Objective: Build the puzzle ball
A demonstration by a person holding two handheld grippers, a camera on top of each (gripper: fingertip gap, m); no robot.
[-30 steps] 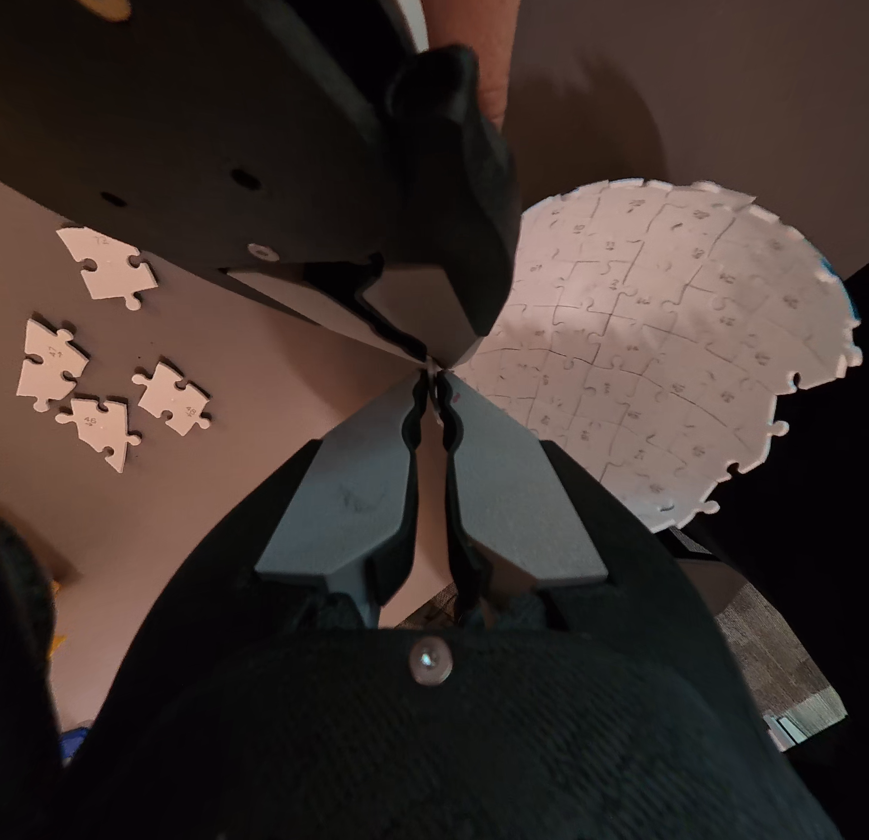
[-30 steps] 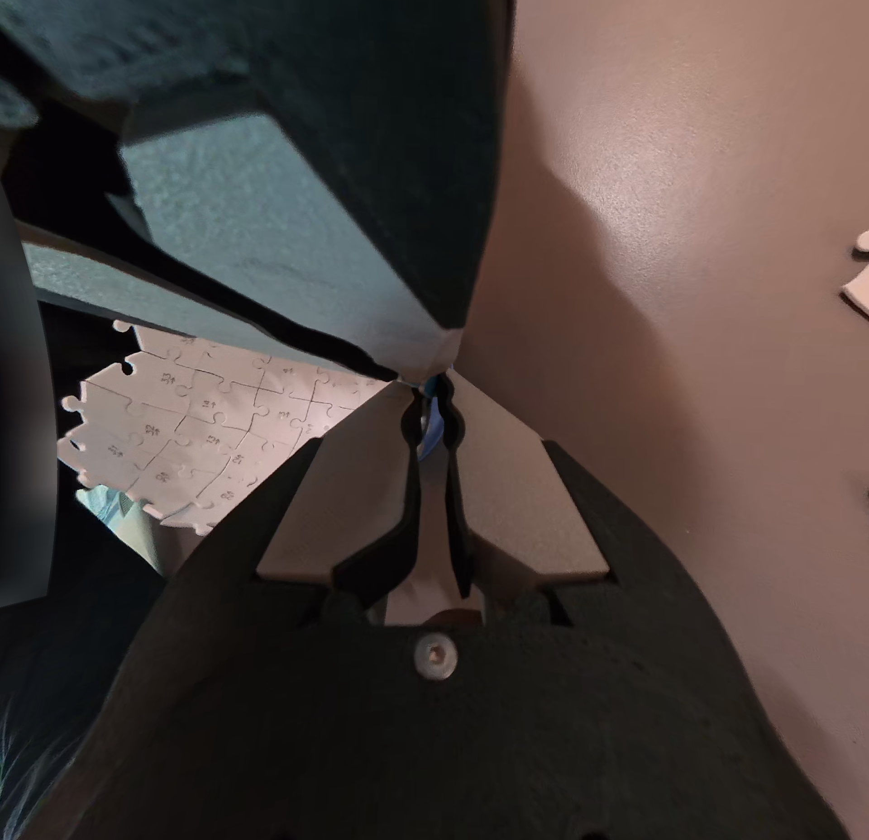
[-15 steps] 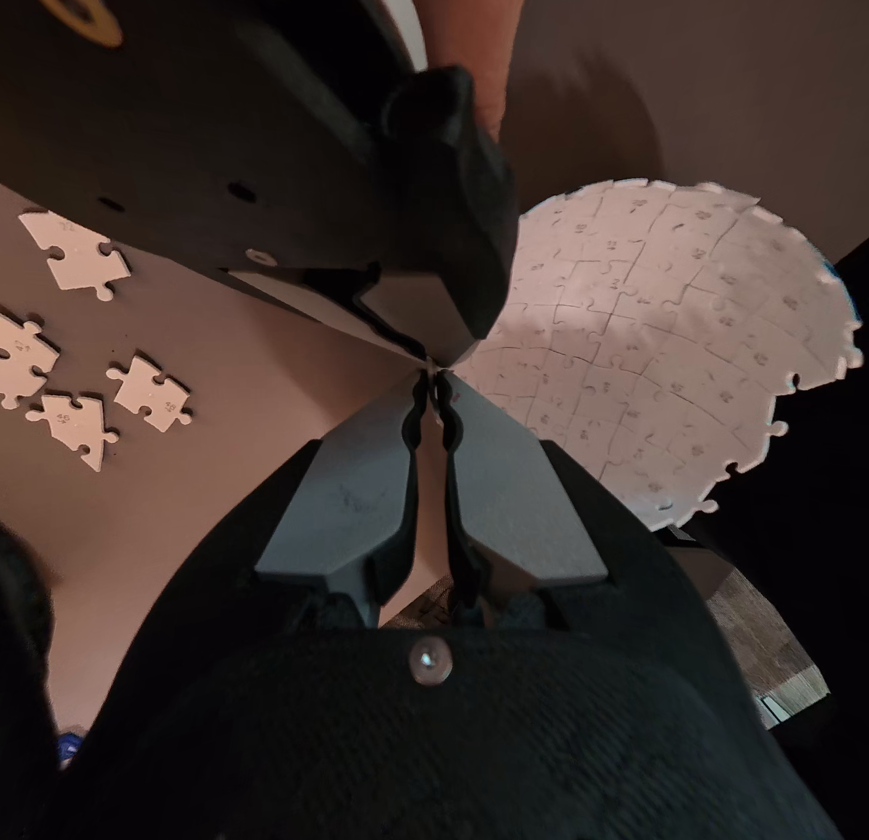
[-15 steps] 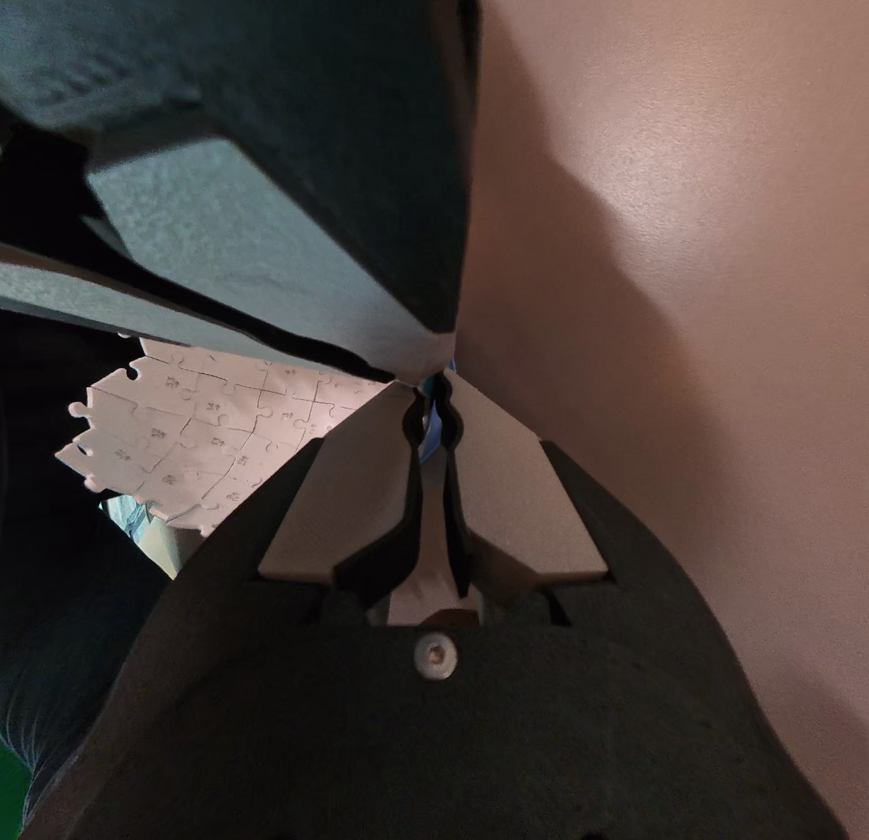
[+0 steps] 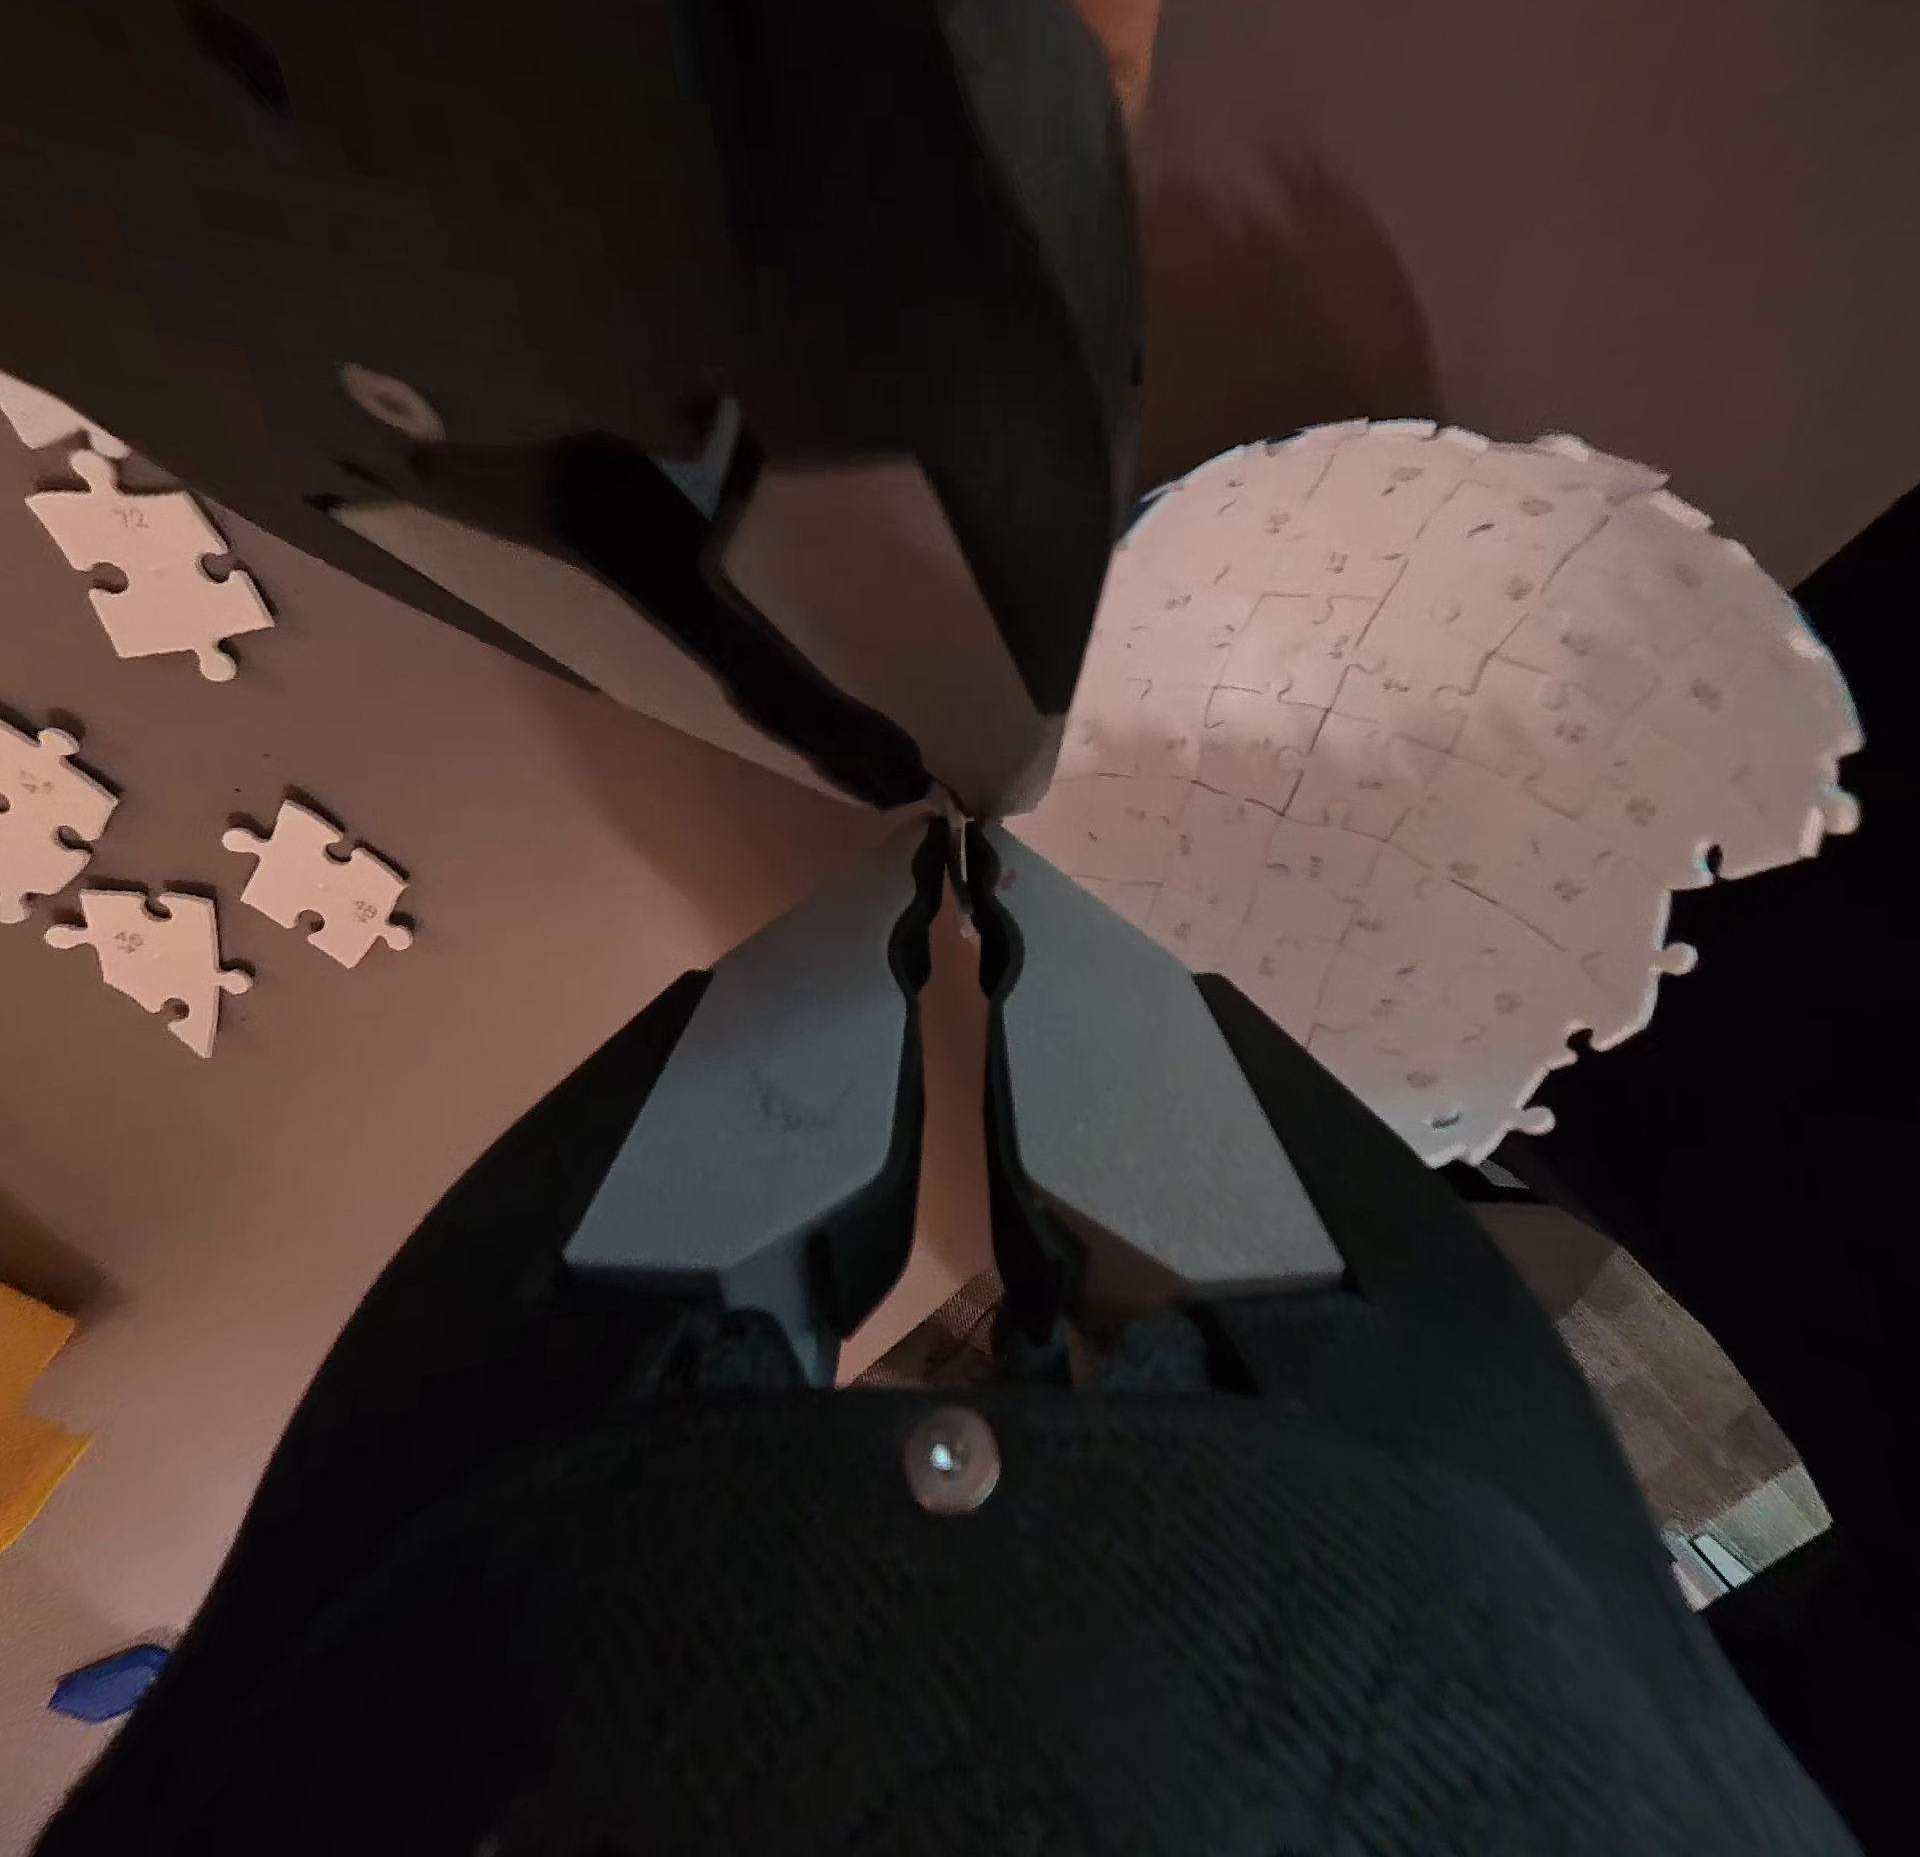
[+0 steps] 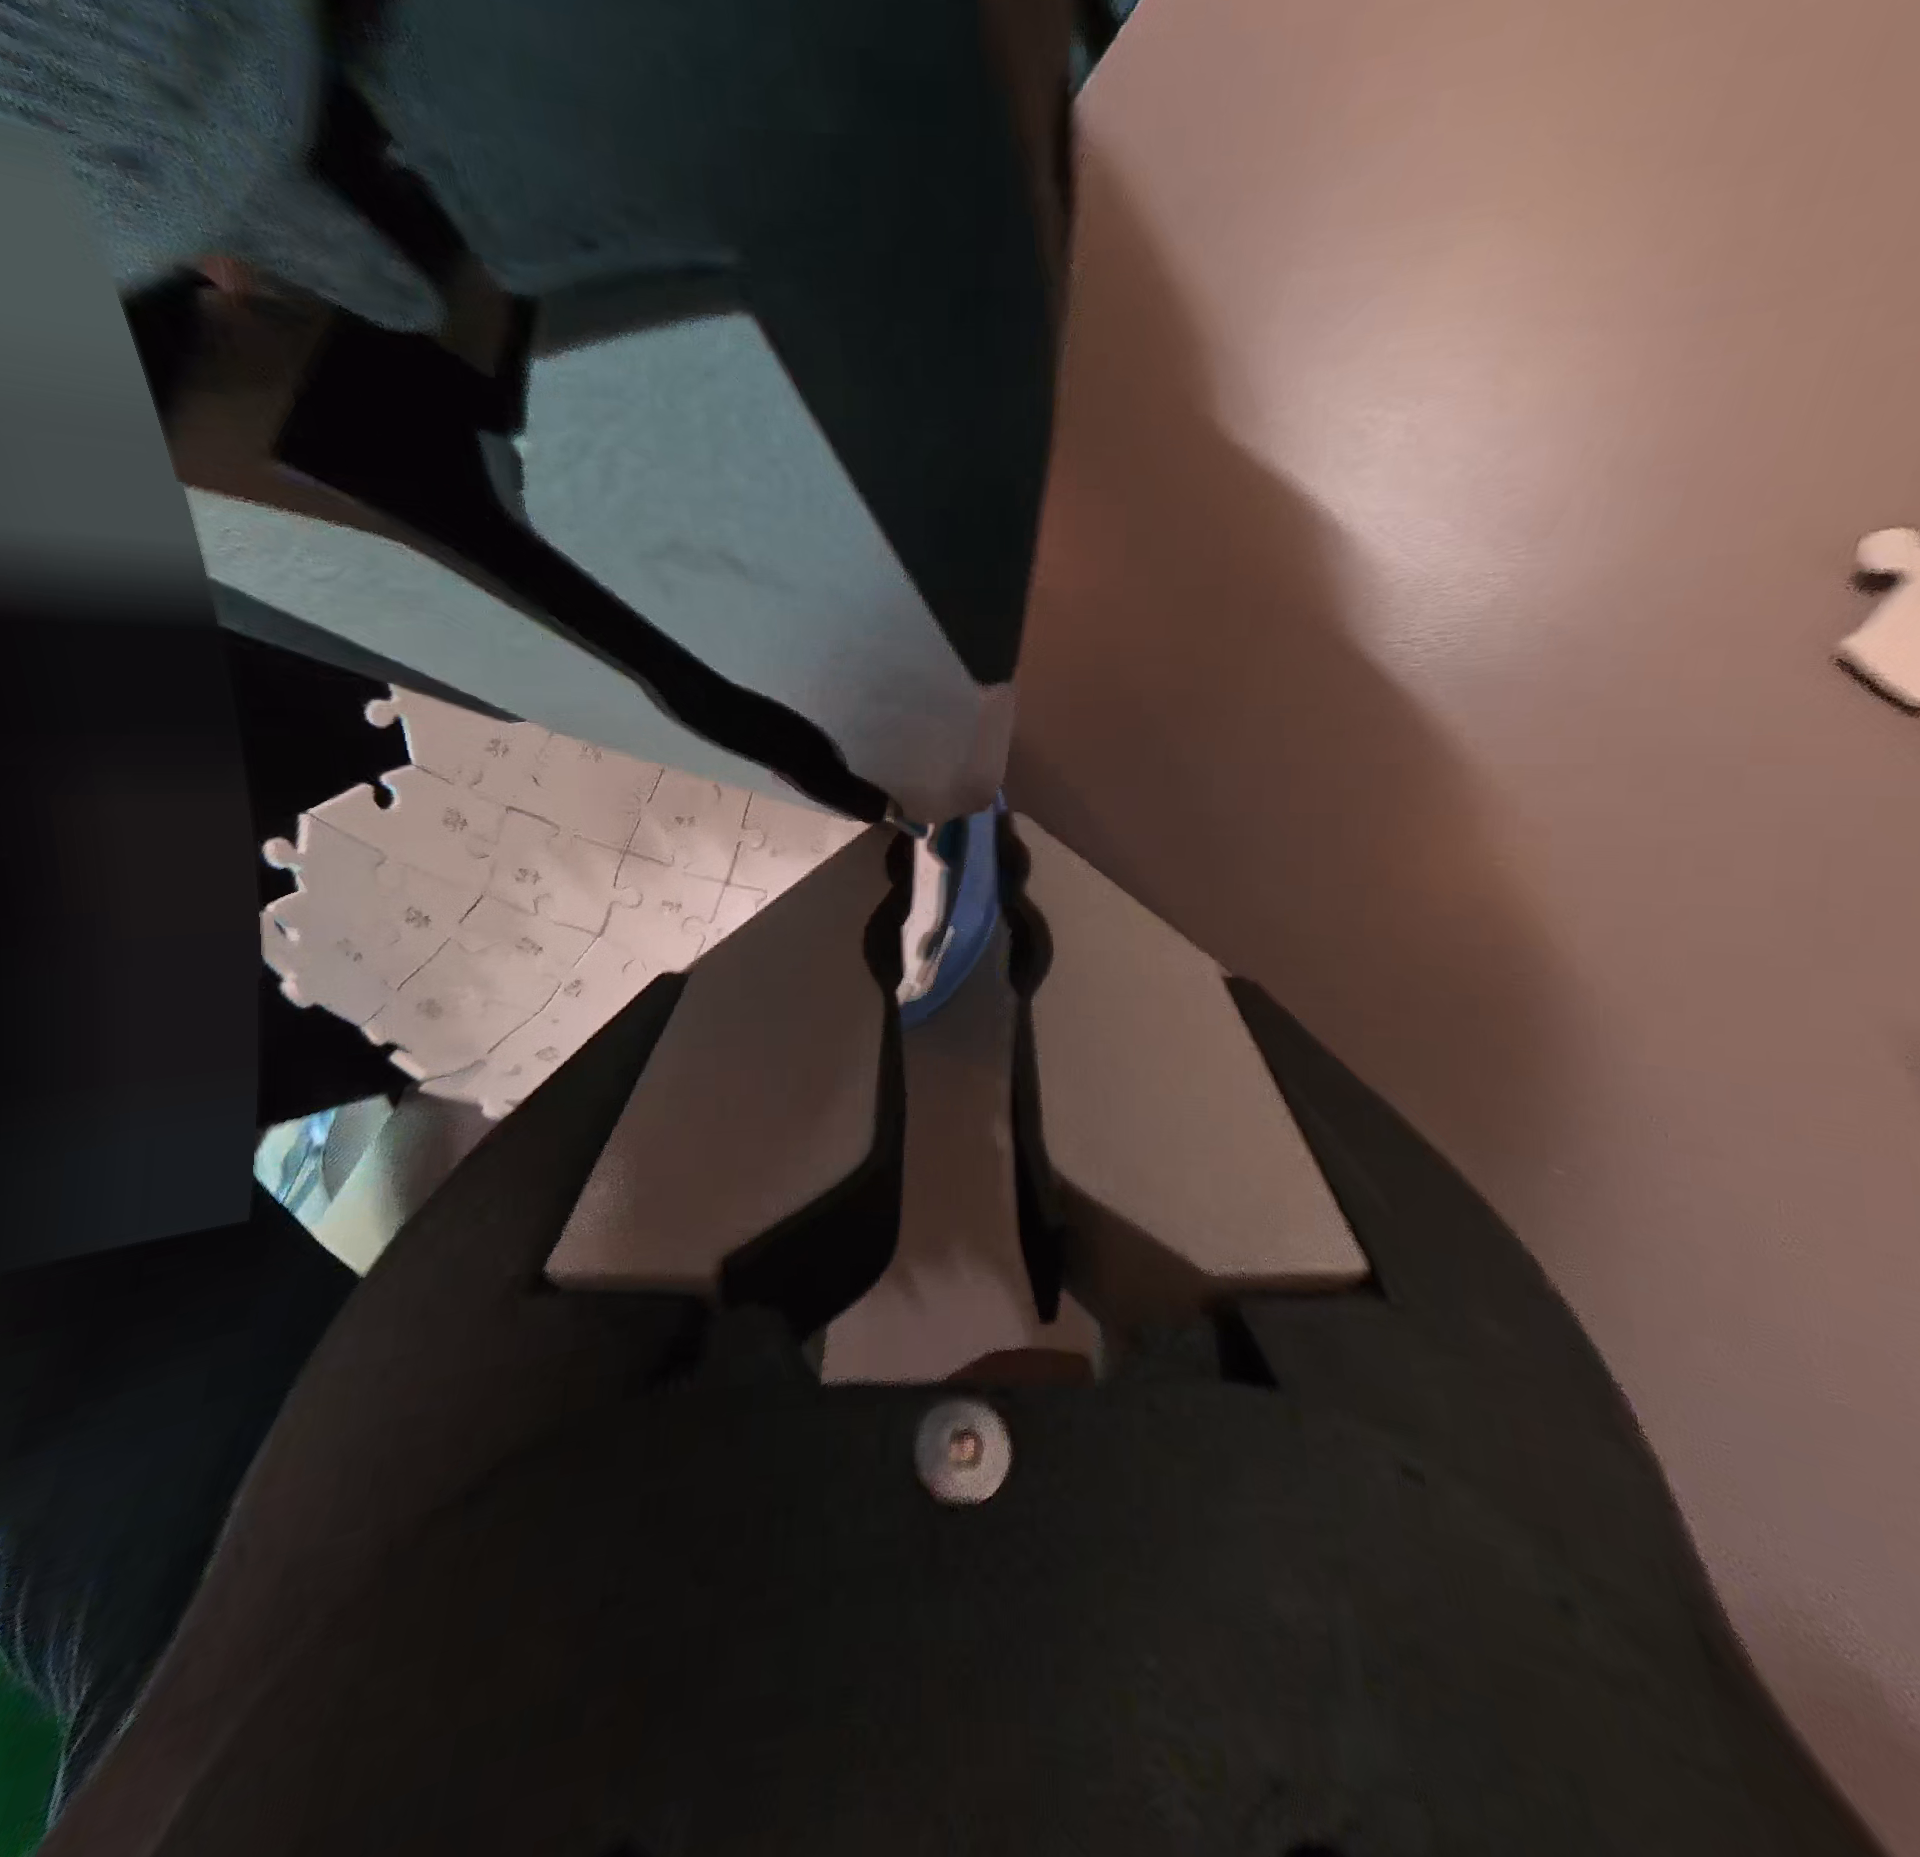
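Note:
The half-built puzzle ball (image 5: pixel 1455 768) is a curved white shell held up off the brown table; it also shows in the right wrist view (image 6: pixel 499 903). My left gripper (image 5: pixel 961 851) is shut on the shell's rim, with a thin white edge between its tips. My right gripper (image 6: pixel 951 872) meets it tip to tip and grips a white-and-blue puzzle piece (image 6: pixel 961 934) at the same spot on the rim. In the left wrist view the right gripper (image 5: pixel 930 791) comes in from the upper left. In the right wrist view the left gripper (image 6: pixel 920 805) comes in from the upper left.
Several loose white pieces (image 5: pixel 322 882) lie on the table (image 5: pixel 520 976) to the left, and one more lies at the right edge (image 6: pixel 1886 623). A yellow thing (image 5: pixel 31 1392) and a blue piece (image 5: pixel 104 1682) sit at the lower left. The table edge and floor (image 5: pixel 1662 1444) are at the lower right. My two grippers' fingertips are within a few centimetres of each other. The yellow thing (image 5: pixel 31 1392) is about 25 cm from both grippers' fingertips.
Both grippers stay joined at the rim. The right gripper now looms closer in the left view, and the gap between its fingers looks a little wider around the piece. The views have shifted slightly.

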